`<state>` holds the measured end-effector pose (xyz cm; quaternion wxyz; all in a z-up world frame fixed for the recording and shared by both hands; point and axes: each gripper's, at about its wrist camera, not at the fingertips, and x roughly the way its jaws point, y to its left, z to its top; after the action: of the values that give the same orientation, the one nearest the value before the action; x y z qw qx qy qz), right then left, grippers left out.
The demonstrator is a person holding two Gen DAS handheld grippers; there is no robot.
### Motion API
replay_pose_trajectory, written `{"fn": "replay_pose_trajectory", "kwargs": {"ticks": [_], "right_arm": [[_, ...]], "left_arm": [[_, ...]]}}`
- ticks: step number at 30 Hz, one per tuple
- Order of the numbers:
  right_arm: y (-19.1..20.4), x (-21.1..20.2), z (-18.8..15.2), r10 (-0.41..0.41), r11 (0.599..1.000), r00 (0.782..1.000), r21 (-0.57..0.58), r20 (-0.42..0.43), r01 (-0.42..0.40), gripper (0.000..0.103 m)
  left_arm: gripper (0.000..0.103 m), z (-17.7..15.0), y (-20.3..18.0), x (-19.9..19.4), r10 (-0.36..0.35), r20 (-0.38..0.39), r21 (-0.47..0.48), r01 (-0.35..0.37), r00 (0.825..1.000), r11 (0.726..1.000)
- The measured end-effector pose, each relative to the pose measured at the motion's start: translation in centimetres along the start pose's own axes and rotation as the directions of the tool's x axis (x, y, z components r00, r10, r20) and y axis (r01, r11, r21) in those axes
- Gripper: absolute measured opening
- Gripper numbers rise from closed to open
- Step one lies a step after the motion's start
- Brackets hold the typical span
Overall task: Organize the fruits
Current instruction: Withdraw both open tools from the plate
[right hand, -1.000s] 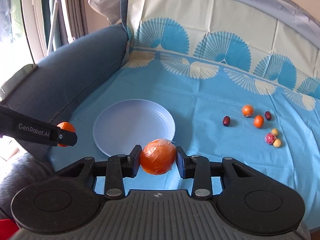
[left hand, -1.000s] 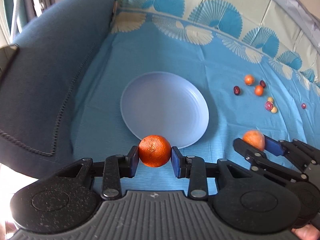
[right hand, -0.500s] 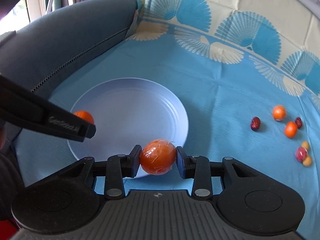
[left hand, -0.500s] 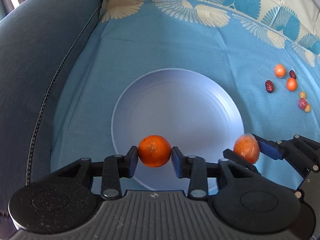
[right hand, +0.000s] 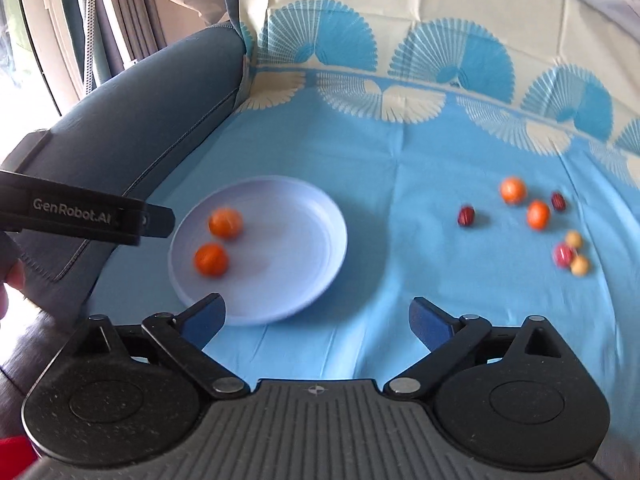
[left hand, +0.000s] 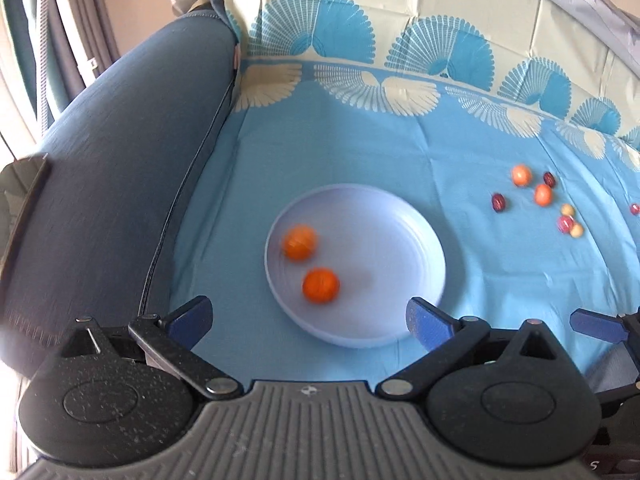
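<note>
A pale lilac plate [left hand: 400, 240] [right hand: 304, 216] lies on the blue patterned cloth. Two oranges lie in its left part, one nearer [left hand: 321, 285] [right hand: 211, 259] and one farther [left hand: 300, 241] [right hand: 225, 222], both blurred. My left gripper [left hand: 309, 318] is open and empty above the plate's near rim. My right gripper [right hand: 317, 316] is open and empty, just right of the plate's near edge. Several small fruits lie on the cloth at the right: two small oranges [right hand: 512, 190] [right hand: 538, 214], dark red ones [right hand: 466, 216] and yellowish ones [right hand: 579, 266].
A dark blue sofa arm [left hand: 100, 168] [right hand: 132, 120] runs along the left. The cloth climbs the sofa back [left hand: 440, 12] behind. The left gripper's finger [right hand: 100, 222] crosses the left of the right wrist view; the right gripper's blue pad [left hand: 596, 326] shows at the left view's right edge.
Both grippers have opened and let go of their oranges, which now lie in the plate. Both grippers have pulled back and up from the plate.
</note>
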<state>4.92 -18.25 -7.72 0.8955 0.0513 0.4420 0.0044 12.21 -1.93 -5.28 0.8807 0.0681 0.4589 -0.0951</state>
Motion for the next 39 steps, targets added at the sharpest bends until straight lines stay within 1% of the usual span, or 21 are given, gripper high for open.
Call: {"fn": "replay_pose_trajectory", "kwargs": {"ticks": [3,6,9,12,18,26,31,39], "right_arm": [[0.6,-3.0,-2.4,-0.007,1.0,1.0,0.011,0.008,0.007,0.1],[1.3,-5.2,-3.4,-0.009,1.0,0.999,-0.011,0.049,0.01,0.1],[1.9,-7.4,-3.6,-0.022,0.999,0.993,-0.033,0.119,0.027,0.101],[2.3,-9.4,-4.2,-0.029,0.998,0.985,-0.043,0.168,0.036,0.102],[2.7,-12.2,-5.1,-0.03,0.998,0.971,-0.054,0.238,0.044,0.102],[3.4,-13.5,-5.5,-0.02,0.997,0.963,-0.071,0.267,0.04,0.102],[3.6,-13.6,-5.6,-0.024,0.996,0.962,-0.079,0.272,0.048,0.102],[3.4,-13.0,-5.7,-0.032,0.997,0.967,-0.064,0.253,0.05,0.102]], "left_arm": [[0.103,-2.2,0.1,-2.5,0.004,-0.006,-0.024,-0.005,1.0,1.0],[0.103,-3.9,-0.1,-4.6,-0.003,0.009,-0.04,0.003,1.0,0.999],[0.103,-4.8,-0.5,-6.5,0.006,0.044,-0.017,-0.006,0.999,1.0],[0.103,-5.3,-0.9,-8.2,0.031,0.086,-0.019,-0.029,0.996,0.999],[0.103,-6.1,-1.6,-10.7,0.027,0.11,-0.005,-0.026,0.994,1.0],[0.103,-7.1,-1.9,-12.6,0.028,0.144,0.018,-0.031,0.989,0.999],[0.103,-7.1,-1.8,-12.5,0.021,0.143,0.018,-0.023,0.989,1.0],[0.103,-6.9,-1.8,-12.0,0.018,0.129,0.026,-0.021,0.992,0.999]]}}
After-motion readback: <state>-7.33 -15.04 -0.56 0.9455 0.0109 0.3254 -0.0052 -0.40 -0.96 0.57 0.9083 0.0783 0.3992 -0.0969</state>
